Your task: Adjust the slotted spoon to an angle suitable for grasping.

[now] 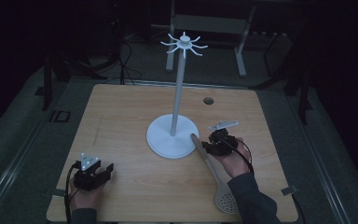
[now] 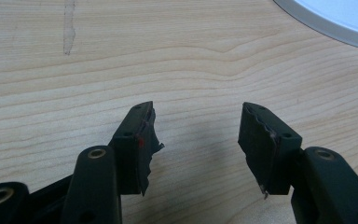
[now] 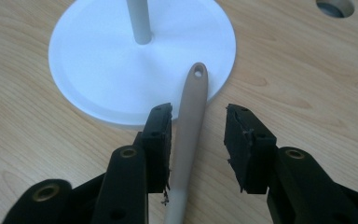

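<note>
Two grippers low over the wooden table [image 1: 130,112]. Right gripper [image 3: 198,135] has jaws spread w/ the grey spoon handle [image 3: 189,135] between them, left pad about touching it, maybe not quite; right pad apart. Handle tip w/ hole rests on the rim of the white stand base [image 3: 98,65]. Slotted spoon head [image 1: 227,200] lies near the table's front edge. Left gripper [image 2: 196,140] spread wide over bare wood, nothing between its jaws, well apart from the stand pole [image 1: 178,88].

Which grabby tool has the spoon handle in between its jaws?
The right tool. The spoon handle lies in the gap between its open jaws, its tip on the white stand. The left tool has just bare table between its jaws.
</note>
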`<state>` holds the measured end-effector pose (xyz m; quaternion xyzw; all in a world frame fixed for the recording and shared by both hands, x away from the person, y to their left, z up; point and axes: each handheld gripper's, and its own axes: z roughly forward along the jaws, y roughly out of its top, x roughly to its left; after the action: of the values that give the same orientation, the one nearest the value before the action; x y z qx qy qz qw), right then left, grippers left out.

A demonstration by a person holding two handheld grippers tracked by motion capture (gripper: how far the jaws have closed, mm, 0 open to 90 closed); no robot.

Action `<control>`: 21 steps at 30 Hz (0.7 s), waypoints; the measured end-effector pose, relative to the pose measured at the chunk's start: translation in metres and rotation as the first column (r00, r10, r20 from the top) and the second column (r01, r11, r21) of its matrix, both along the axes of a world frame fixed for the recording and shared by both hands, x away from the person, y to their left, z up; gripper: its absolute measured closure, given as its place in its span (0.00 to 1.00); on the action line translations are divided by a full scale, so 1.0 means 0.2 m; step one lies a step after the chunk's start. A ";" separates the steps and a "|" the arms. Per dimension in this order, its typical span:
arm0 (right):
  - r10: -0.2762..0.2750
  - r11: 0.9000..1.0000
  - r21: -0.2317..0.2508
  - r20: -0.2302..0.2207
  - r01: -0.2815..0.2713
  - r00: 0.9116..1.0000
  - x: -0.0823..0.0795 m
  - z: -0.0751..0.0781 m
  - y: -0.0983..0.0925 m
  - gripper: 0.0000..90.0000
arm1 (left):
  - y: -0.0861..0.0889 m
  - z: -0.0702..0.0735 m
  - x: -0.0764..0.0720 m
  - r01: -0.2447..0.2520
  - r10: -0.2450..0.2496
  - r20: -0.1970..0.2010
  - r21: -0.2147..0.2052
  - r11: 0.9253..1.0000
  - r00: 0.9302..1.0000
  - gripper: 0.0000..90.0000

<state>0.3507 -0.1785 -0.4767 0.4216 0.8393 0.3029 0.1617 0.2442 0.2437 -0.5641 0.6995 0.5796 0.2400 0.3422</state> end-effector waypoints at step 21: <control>0.021 0.999 -0.042 -0.141 -0.027 0.990 0.07 -0.09 0.01 0.65 | 0.00 0.00 0.00 0.000 0.000 0.002 -0.004 1.000 1.000 0.51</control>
<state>0.3651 -0.1763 -0.4950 0.4280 0.8601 0.2559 0.1077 0.2438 0.2441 -0.5637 0.6987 0.5797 0.2395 0.3441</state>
